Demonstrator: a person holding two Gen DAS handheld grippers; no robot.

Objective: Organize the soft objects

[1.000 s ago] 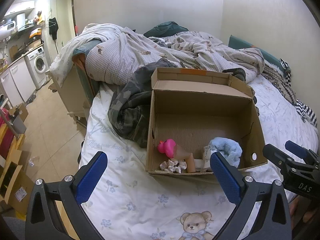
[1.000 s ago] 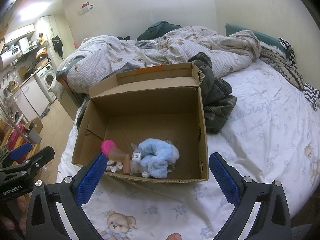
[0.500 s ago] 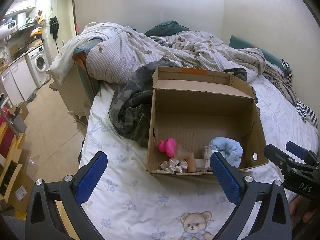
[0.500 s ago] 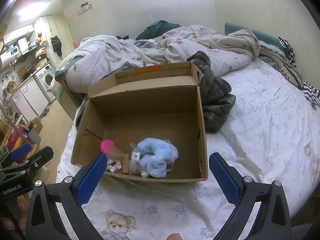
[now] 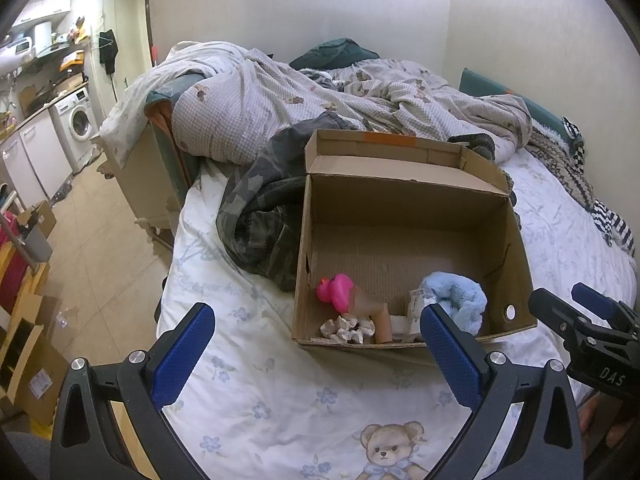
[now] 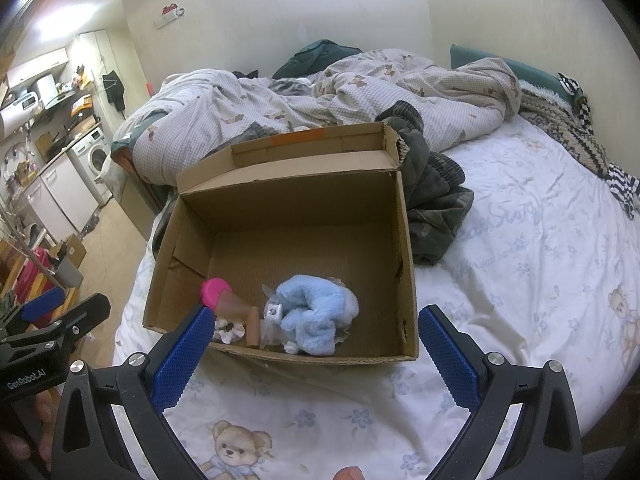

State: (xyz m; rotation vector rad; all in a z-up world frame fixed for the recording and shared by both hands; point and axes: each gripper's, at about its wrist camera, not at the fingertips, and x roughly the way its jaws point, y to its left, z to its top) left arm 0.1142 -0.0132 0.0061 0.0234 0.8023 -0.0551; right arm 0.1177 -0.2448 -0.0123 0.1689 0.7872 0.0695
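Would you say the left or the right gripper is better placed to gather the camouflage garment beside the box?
Probably the left gripper: its jaws are open, and the camouflage garment spills out on the cardboard box's left.

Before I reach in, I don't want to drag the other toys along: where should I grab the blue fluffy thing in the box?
Take the blue plush at its raised curled hump, coming straight down from above with the right gripper and its open jaws. The cardboard box walls block sideways approaches, and the hump stands clear of the pink duck.

box (image 6: 406, 240): matt corrugated cardboard | blue toy (image 6: 316, 312): fluffy plush | fingers (image 6: 182, 356): textured rubber
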